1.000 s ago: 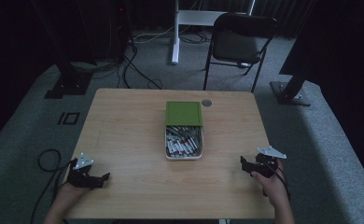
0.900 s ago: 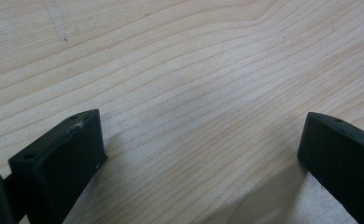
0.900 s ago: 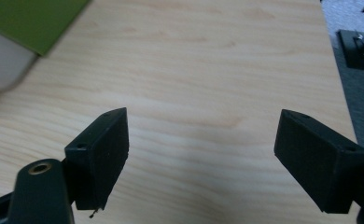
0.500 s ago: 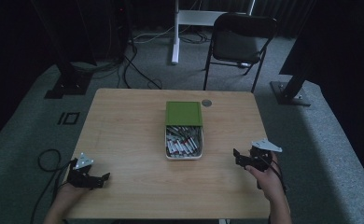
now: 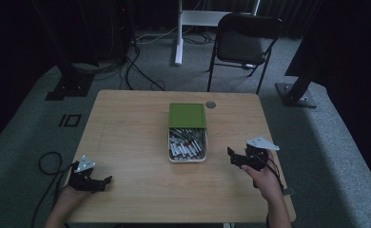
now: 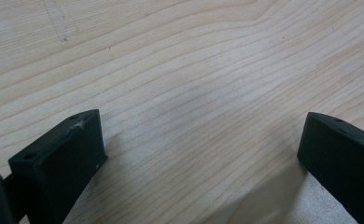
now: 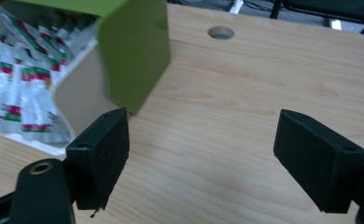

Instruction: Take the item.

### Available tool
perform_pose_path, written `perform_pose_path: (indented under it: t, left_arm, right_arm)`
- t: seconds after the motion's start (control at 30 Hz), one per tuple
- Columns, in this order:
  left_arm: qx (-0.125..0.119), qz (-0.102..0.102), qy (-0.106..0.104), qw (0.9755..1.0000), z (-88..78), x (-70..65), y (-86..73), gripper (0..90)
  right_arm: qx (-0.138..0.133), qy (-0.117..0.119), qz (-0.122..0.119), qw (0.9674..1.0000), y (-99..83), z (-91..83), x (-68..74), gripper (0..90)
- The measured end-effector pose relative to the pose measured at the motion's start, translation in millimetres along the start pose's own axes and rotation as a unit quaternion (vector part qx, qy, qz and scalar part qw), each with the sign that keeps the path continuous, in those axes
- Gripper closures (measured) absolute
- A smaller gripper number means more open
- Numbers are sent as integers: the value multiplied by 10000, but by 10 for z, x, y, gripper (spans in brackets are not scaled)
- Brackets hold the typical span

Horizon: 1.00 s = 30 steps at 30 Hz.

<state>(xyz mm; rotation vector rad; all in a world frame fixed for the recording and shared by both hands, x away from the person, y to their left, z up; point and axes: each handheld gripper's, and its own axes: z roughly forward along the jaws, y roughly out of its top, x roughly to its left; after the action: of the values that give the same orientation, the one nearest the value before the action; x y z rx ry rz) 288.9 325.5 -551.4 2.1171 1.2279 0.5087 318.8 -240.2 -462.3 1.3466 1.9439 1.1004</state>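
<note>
While a shallow white tray (image 5: 187, 158) of small white sachets with red and green print (image 5: 186, 145) sits near the middle of the pale wood-grain desk (image 5: 126, 137), a person's two hand-held claws wait at the near edge, neither holding anything. A flat green lid (image 5: 187, 115) covers the far half of the tray and leaves the near half open, a placing that seems meant to let the sachets be reached from the person's side. The right claw (image 5: 238, 158) hangs just right of the tray, aimed leftward at it; its own camera shows the black jaws spread wide over bare wood, with the tray's white wall (image 7: 75, 100) and the lid's green edge (image 7: 133, 51) close ahead of the left-hand jaw, which suggests an approach to the tray or its lid. The left claw (image 5: 98, 183) lies low at the near left corner, well apart from the tray, jaws equally wide and empty above plain grain, apparently parked until it is needed. A round cable hole (image 5: 210, 104) marks the desk's far edge just beside the lid. Behind the desk stand a black folding chair (image 5: 245, 42) and dark equipment stands on grey carpet
</note>
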Motion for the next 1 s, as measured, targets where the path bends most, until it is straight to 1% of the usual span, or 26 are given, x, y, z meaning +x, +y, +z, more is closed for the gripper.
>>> perform_pose_path:
  t: [0.07, 0.1, 0.13, 0.17, 0.2, 0.27, 0.3, 0.33, 0.37, 0.43, 0.47, 0.5, 0.6, 0.63, 0.67, 0.7, 0.73, 0.8, 0.87, 0.9, 0.97, 1.0]
  left_arm:
    - [0, 0, 0, 10000, 0, 0, 0, 14]
    - [-1, -2, 0, 10000, 0, 0, 0, 14]
    - [-1, -3, 1, 10000, 0, 0, 0, 14]
    - [-1, -2, 0, 10000, 0, 0, 0, 14]
    - [-1, -1, 0, 10000, 0, 0, 0, 14]
    - [0, -1, -1, 10000, 0, 0, 0, 14]
    - [1, 0, -1, 10000, 0, 0, 0, 14]
    - [-1, -2, -1, 10000, 0, 0, 0, 14]
    - [-1, -3, -1, 10000, 0, 0, 0, 14]
    - [1, 0, -1, 10000, 0, 0, 0, 14]
    - [1, 0, -1, 10000, 0, 0, 0, 14]
    - [1, 0, -1, 10000, 0, 0, 0, 14]
    - [0, 0, -1, 10000, 0, 0, 0, 14]
    - [-1, -2, 0, 10000, 0, 0, 0, 14]
    - [0, -2, -1, 10000, 0, 0, 0, 14]
    - [0, -1, -1, 10000, 0, 0, 0, 14]
    - [-1, -3, 0, 10000, 0, 0, 0, 14]
    - [-3, -5, -1, 10000, 0, -1, 0, 14]
    - [-4, -5, 0, 10000, 0, 0, 0, 14]
    - [-2, -4, -1, 10000, 0, 0, 0, 14]
    - [-6, -8, -1, 10000, 1, -1, 0, 14]
    - [-6, -8, 0, 10000, 1, -1, 0, 14]
  right_arm:
    - [-53, 82, 13, 10000, 37, 6, 51, 185]
    - [-92, 137, -34, 9999, 73, 18, 103, 185]
    - [-92, 137, -34, 9999, 73, 18, 103, 185]
    - [-123, 189, -77, 9997, 106, 36, 152, 186]
    - [-123, 189, -77, 9997, 106, 36, 152, 186]
    - [-143, 266, -80, 9995, 140, 59, 203, 186]
    - [-148, 292, -116, 9994, 156, 71, 231, 186]
    - [-173, 349, -138, 9991, 190, 93, 290, 186]
    - [-173, 349, -138, 9991, 190, 93, 290, 186]
    - [-189, 424, -177, 9988, 222, 116, 355, 186]
    - [-201, 504, -231, 9983, 251, 143, 418, 186]
    - [-201, 504, -231, 9983, 251, 143, 418, 186]
    - [-207, 586, -316, 9976, 290, 181, 504, 187]
    - [-215, 638, -356, 9971, 312, 203, 559, 187]
    - [-215, 638, -356, 9971, 312, 203, 559, 187]
    - [-216, 701, -383, 9966, 329, 226, 611, 187]
    - [-216, 701, -383, 9966, 329, 226, 611, 187]
    - [-190, 764, -452, 9959, 343, 265, 683, 187]
    - [-189, 780, -480, 9956, 346, 280, 708, 187]
    - [-194, 797, -527, 9952, 350, 304, 756, 187]
    - [-178, 811, -555, 9950, 351, 317, 779, 187]
    - [-162, 852, -593, 9945, 352, 346, 825, 187]
